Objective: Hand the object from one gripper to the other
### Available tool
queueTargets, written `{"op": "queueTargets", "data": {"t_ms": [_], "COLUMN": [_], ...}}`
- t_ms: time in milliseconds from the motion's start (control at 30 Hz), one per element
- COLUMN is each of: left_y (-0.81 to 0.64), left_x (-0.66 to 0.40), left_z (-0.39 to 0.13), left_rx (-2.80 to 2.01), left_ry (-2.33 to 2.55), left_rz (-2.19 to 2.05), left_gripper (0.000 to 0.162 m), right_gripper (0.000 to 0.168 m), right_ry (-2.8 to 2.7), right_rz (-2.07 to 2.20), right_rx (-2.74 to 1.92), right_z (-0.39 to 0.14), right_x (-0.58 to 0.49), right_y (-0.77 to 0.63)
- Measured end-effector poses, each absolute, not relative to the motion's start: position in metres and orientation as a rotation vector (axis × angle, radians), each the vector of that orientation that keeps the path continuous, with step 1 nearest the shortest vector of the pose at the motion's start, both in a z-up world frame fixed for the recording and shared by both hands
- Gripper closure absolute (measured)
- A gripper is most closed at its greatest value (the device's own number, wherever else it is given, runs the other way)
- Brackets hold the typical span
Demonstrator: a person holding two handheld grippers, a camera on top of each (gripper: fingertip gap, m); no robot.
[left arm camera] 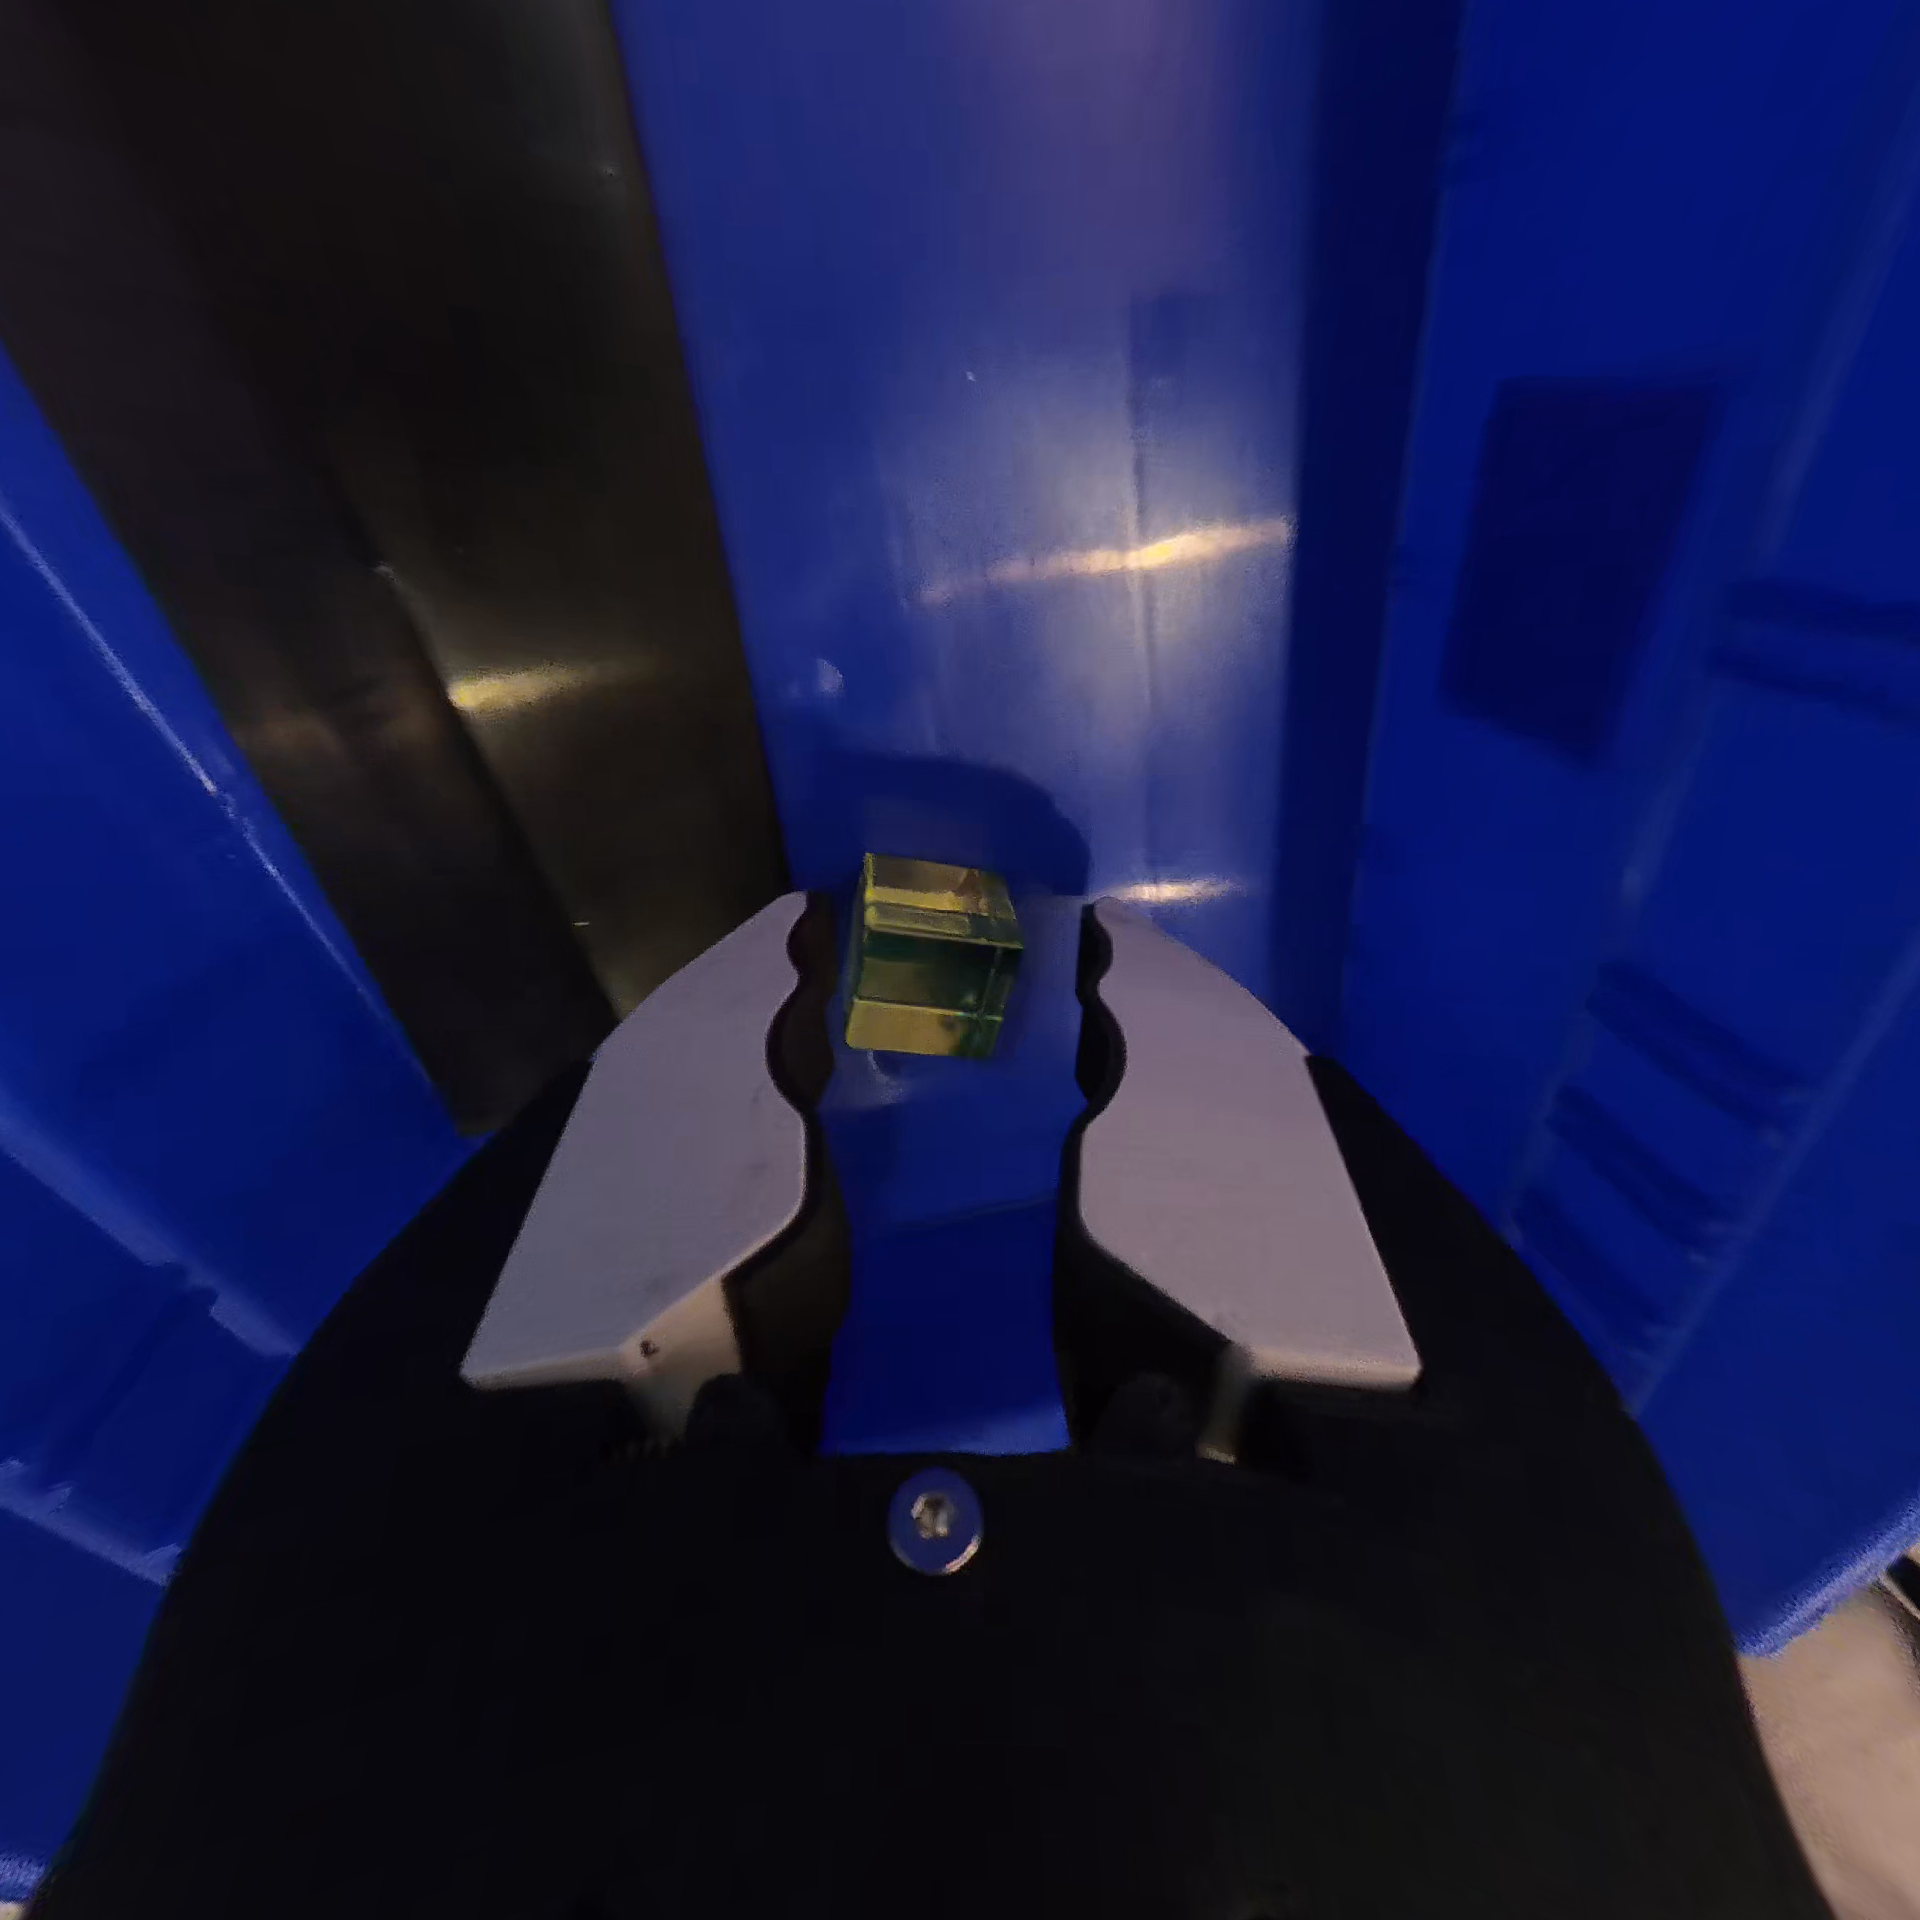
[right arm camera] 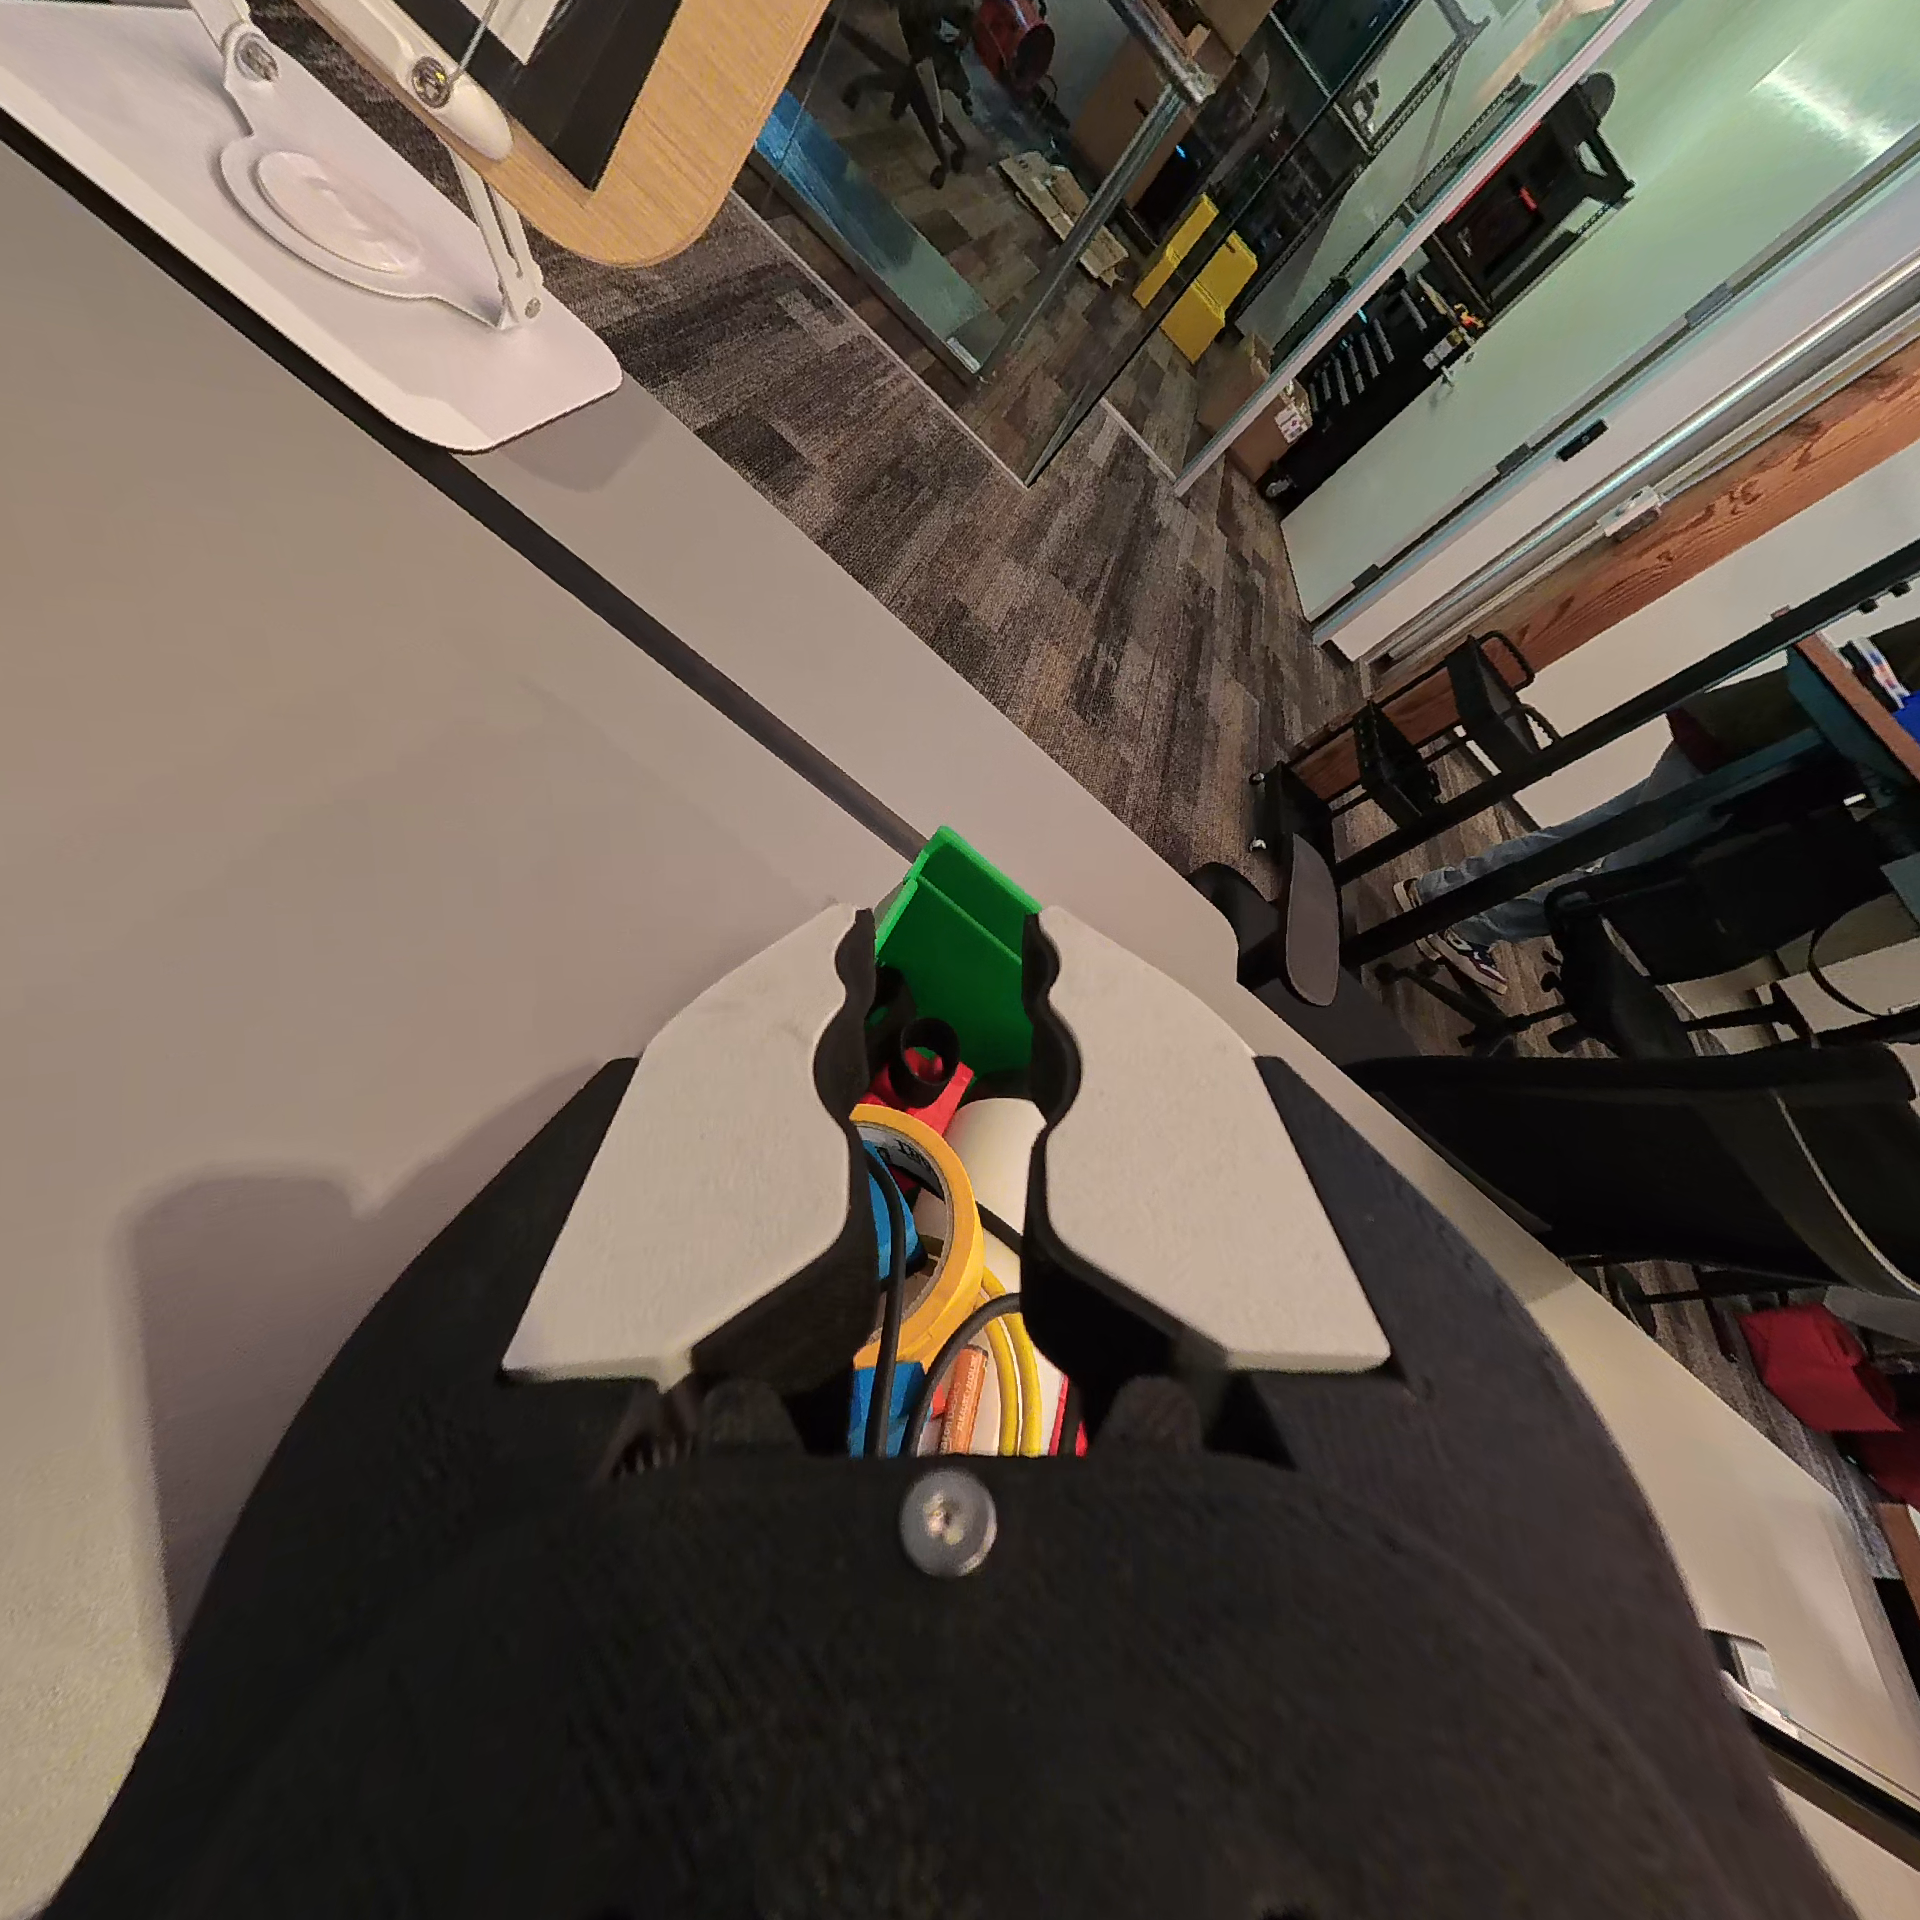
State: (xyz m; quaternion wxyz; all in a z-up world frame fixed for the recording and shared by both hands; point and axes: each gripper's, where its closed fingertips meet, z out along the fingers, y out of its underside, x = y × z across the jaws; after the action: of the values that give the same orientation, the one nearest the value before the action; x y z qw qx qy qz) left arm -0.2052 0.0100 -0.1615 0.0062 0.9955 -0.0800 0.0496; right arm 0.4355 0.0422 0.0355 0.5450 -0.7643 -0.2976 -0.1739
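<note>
Left gripper (left arm camera: 943,971) is reaching into a blue bin (left arm camera: 1039,468), fingers spread, holding nothing. A small translucent yellow-green cube (left arm camera: 930,958) is lying on the bin floor between the fingertips, nearer the left one; contact unclear. Right gripper (right arm camera: 948,971) is hovering over a clutter of items (right arm camera: 935,1226), fingers parted, gripping nothing.

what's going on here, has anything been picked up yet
Not yet. The left gripper is open inside a blue bin, its fingers either side of a small yellow-green cube lying there. The right gripper waits open above a heap of clutter with a green block, holding nothing.
</note>
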Motion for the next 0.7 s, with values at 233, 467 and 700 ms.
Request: {"op": "queueTargets", "data": {"t_ms": [233, 467, 700], "left_y": [0.008, 0.015, 0.036], "left_x": [-0.212, -0.211, -0.107], "left_z": [-0.163, -0.144, 0.026], "left_rx": [3.113, 3.193, 3.548], "left_ry": [-0.345, -0.406, -0.894], "left_rz": [0.101, 0.129, 1.4], "left_gripper": [0.131, 0.133, 0.133], "right_gripper": [0.14, 0.14, 0.141], "right_ry": [-0.734, -0.747, -0.83], "right_rz": [-0.414, -0.427, -0.279], "right_rx": [-1.813, -1.801, -1.428], "right_z": [0.034, 0.036, 0.092], "right_x": [0.431, 0.428, 0.353], "right_y": [0.042, 0.042, 0.031]}}
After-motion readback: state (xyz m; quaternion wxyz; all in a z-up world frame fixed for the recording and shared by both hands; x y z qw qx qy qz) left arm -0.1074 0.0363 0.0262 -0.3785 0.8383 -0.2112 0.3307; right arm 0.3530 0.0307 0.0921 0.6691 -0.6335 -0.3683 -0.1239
